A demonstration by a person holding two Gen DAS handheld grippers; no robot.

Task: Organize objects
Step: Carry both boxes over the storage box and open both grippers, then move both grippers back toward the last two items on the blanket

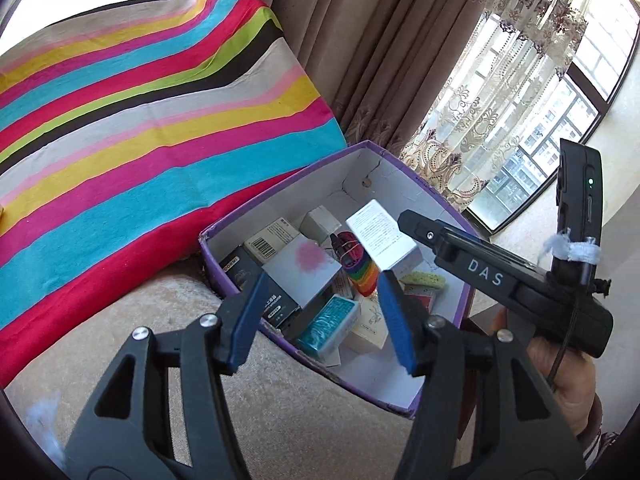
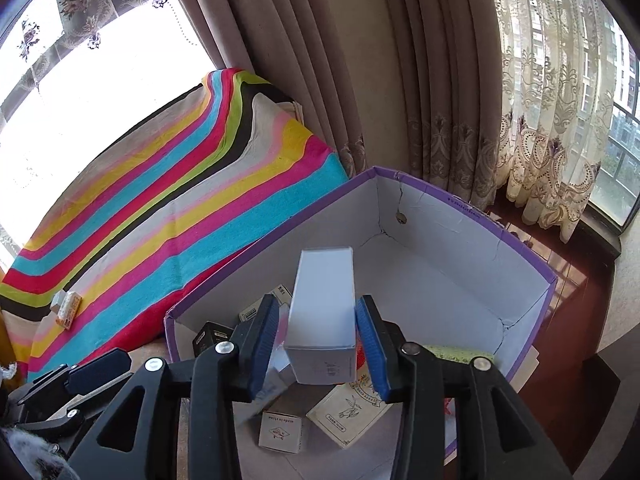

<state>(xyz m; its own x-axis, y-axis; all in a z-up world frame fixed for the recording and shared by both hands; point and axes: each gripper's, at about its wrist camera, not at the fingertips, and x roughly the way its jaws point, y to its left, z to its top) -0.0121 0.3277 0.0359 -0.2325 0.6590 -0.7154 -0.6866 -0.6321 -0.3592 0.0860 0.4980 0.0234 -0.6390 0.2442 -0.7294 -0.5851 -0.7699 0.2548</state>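
A purple cardboard box (image 1: 280,188) with a white inside stands on a beige cushion and holds several small packages. It also shows in the right wrist view (image 2: 460,196). My right gripper (image 2: 320,344) is over the box with a white carton (image 2: 324,312) between its blue pads; there is a gap at the left pad, so the hold is unclear. The carton (image 1: 380,240) and right gripper (image 1: 404,224) also show in the left wrist view. My left gripper (image 1: 320,316) is open and empty above the box's near-left corner.
A rainbow-striped blanket (image 1: 140,132) covers the sofa back behind the box. A small orange packet (image 2: 69,308) lies on the blanket at the left. Brown curtains (image 2: 320,60) and lace curtains (image 2: 560,120) hang behind. Dark wooden floor (image 2: 568,320) lies to the right.
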